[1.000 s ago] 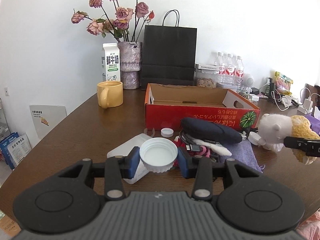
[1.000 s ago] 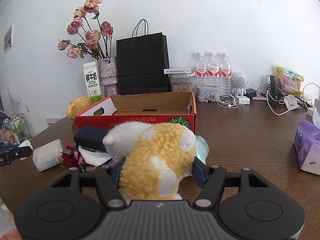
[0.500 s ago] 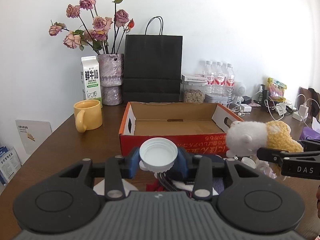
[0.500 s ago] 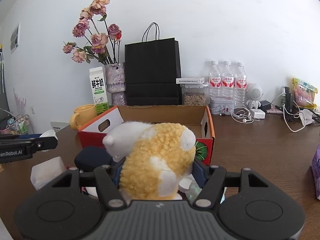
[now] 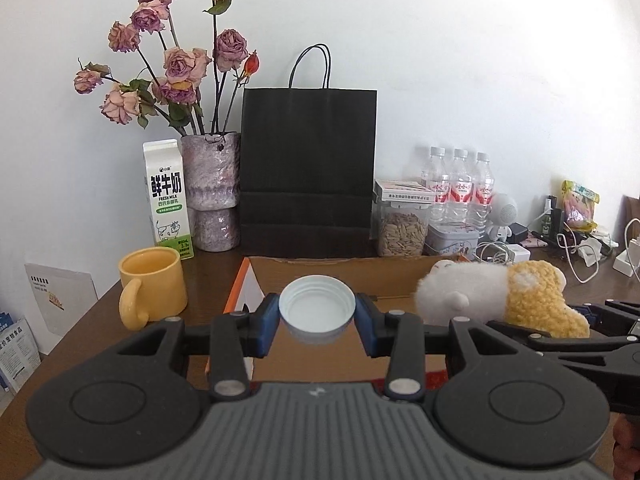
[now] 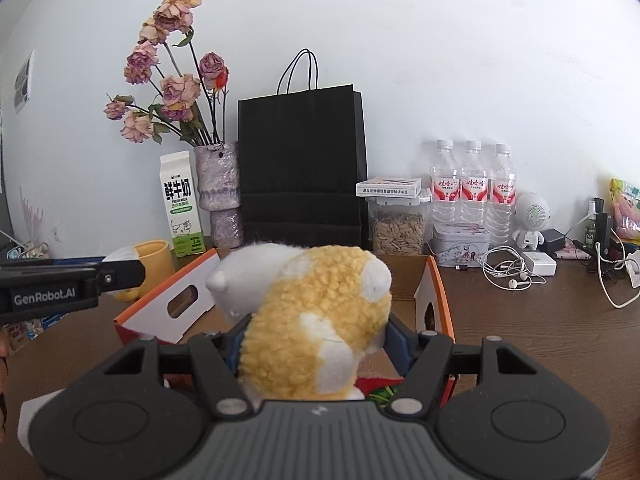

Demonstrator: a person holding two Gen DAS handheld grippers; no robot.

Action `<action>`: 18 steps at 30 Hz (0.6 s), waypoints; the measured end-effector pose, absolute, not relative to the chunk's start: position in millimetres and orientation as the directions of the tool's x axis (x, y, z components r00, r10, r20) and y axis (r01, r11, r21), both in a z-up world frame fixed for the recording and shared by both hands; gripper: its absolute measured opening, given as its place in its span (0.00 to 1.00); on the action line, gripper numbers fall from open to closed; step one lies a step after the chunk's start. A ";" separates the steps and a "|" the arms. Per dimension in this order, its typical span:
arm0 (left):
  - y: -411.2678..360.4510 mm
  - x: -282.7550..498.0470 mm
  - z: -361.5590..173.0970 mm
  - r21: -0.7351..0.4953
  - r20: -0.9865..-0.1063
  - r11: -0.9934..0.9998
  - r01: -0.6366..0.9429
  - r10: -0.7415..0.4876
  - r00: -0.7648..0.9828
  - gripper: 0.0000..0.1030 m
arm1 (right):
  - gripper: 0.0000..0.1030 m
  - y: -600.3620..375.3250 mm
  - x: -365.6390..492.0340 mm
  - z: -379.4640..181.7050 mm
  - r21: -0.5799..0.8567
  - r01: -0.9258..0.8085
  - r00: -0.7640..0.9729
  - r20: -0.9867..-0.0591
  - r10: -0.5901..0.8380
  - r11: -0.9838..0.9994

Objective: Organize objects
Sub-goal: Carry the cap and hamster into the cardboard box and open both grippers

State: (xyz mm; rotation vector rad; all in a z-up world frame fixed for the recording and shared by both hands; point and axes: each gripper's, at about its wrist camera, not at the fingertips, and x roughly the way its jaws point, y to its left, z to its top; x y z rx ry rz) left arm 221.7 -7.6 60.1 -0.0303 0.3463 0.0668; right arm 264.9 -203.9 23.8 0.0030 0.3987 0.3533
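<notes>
Left gripper (image 5: 317,320) clamps a round white ribbed plastic cap (image 5: 317,309), open side facing the camera, above the open orange-edged cardboard box (image 5: 256,280). Right gripper (image 6: 314,350) squeezes a fuzzy yellow-and-white plush toy (image 6: 316,320); long axis runs near-right to far-left, white end far-left, over the box.

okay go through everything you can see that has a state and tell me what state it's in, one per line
left gripper: shut on the white cap
white cap: held, open side facing the camera
right gripper: shut on the plush toy
plush toy: held over the box
cardboard box: open, inside mostly hidden
yellow mug: upright
milk carton: upright, closed
water bottles: upright, capped
black paper bag: standing
</notes>
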 end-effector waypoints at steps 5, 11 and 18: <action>-11.2 254.3 63.3 -0.023 -0.338 0.995 -0.098 0.085 0.937 0.39 | 0.63 -192.1 301.9 22.4 0.063 -0.326 0.859 -0.398 0.323 0.943; -15.7 294.1 59.3 -0.030 -0.362 0.992 -0.126 0.107 0.926 0.39 | 0.63 -179.5 343.4 15.4 0.059 -0.308 0.849 -0.434 0.302 0.950; -7.7 328.0 38.2 -0.047 -0.431 0.983 -0.175 0.138 0.892 0.39 | 0.63 -171.4 371.1 -2.2 0.076 -0.281 0.835 -0.473 0.283 0.957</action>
